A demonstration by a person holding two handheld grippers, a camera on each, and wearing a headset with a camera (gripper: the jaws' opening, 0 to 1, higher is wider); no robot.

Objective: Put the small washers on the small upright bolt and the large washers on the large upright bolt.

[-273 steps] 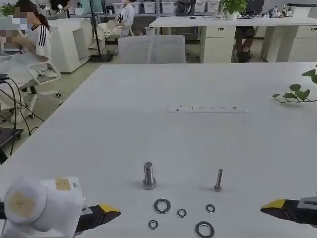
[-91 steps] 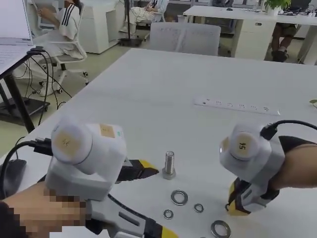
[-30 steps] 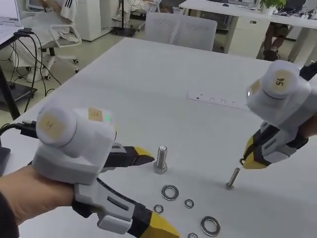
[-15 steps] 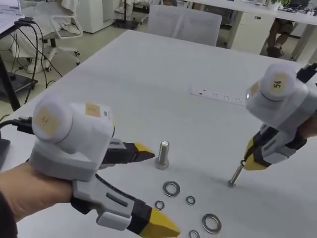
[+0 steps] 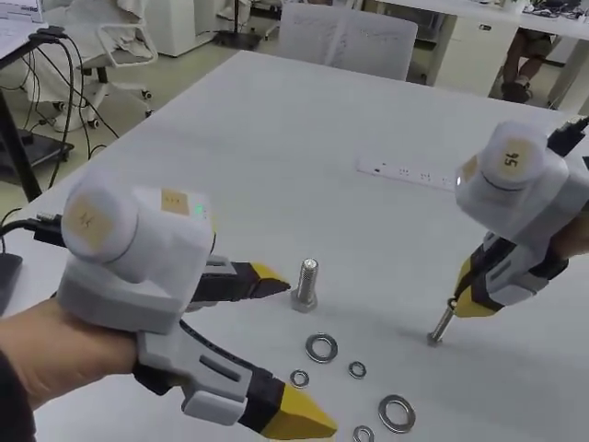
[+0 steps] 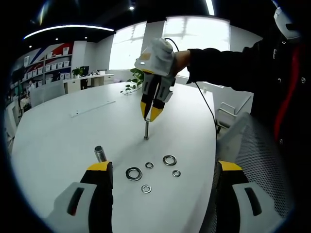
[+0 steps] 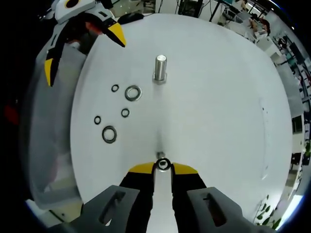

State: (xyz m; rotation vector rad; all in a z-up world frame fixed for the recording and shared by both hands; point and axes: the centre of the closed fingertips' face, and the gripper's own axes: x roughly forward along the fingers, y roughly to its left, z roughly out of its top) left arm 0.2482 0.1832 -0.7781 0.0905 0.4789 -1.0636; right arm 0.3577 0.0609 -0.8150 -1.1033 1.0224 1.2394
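Right tool (image 5: pixel 453 307) pinches the tip of the leaning small bolt (image 5: pixel 439 328); left tool (image 5: pixel 293 350) gapes wide, the large bolt (image 5: pixel 306 283) just off one jaw. Five washers (image 5: pixel 321 348) lie loose between the tools, none threaded, so all the work remains. White desk (image 5: pixel 276 147), power strip (image 5: pixel 405 173) beyond; open office behind.
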